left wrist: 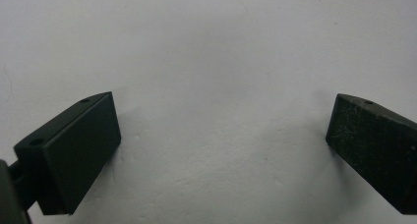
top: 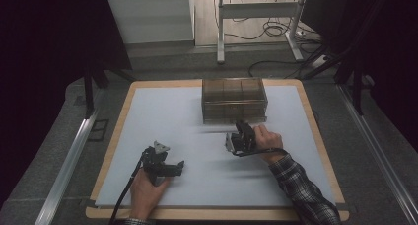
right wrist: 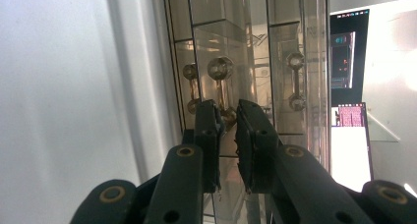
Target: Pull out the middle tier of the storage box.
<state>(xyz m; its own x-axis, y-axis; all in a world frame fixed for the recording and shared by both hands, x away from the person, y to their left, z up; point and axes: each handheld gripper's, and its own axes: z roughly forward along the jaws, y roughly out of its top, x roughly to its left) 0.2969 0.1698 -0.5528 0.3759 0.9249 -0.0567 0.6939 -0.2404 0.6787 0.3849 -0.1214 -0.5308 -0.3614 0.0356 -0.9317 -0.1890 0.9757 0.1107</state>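
A smoky clear drawer box stands at the far middle of the white mat. My right gripper is pressed up against its front. In the right gripper view the jaws stand nearly together around the lower end of a clear drawer handle. That view is rolled, so the box front runs upright. My left gripper lies low near the front left of the mat, pointing right. Its jaws are wide apart over bare white mat, with nothing between them.
The mat lies on a wooden board with grey floor around it. Two more drawer handles show on the box front. A metal rail runs along the left, and a desk frame with cables stands behind.
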